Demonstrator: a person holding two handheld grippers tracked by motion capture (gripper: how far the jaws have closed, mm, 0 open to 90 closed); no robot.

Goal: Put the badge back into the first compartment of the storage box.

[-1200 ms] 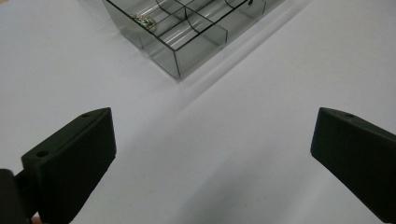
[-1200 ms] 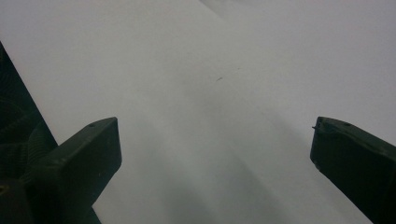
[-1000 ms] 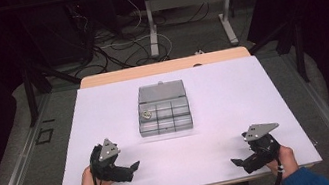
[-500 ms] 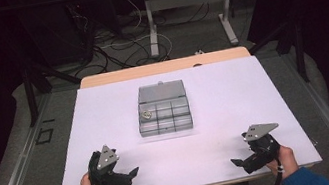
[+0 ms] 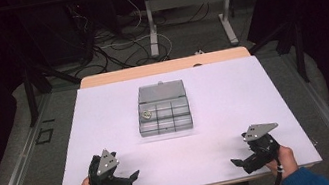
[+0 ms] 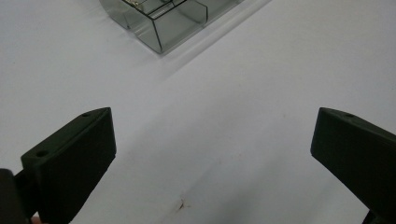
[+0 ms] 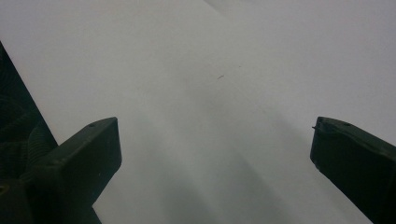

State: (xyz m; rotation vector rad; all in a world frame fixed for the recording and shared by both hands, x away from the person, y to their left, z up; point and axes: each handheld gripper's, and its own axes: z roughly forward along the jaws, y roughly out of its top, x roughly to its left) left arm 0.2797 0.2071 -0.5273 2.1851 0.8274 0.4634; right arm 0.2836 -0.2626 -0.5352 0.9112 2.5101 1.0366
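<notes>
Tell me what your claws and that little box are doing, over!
Left claw open, empty, low near table edge. Right claw open, empty. Clear compartment box mid-table, lid open, small item inside. Path clear.

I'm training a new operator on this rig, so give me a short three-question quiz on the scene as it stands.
1. True or false: the left tongs are shut on a part.
2. Multiple choice: the small metal piece in the compartment box lies in A) the far left compartment, B) the near right compartment, C) the lid.
3. Short answer: which tongs' camera shows a corner of the box?

Key
1. False. In the left gripper view the jaws stand wide apart over the white table with nothing between them; the right tongs are likewise open.
2. A.
3. The left tongs' camera; the box corner shows at the top of that view.
</notes>
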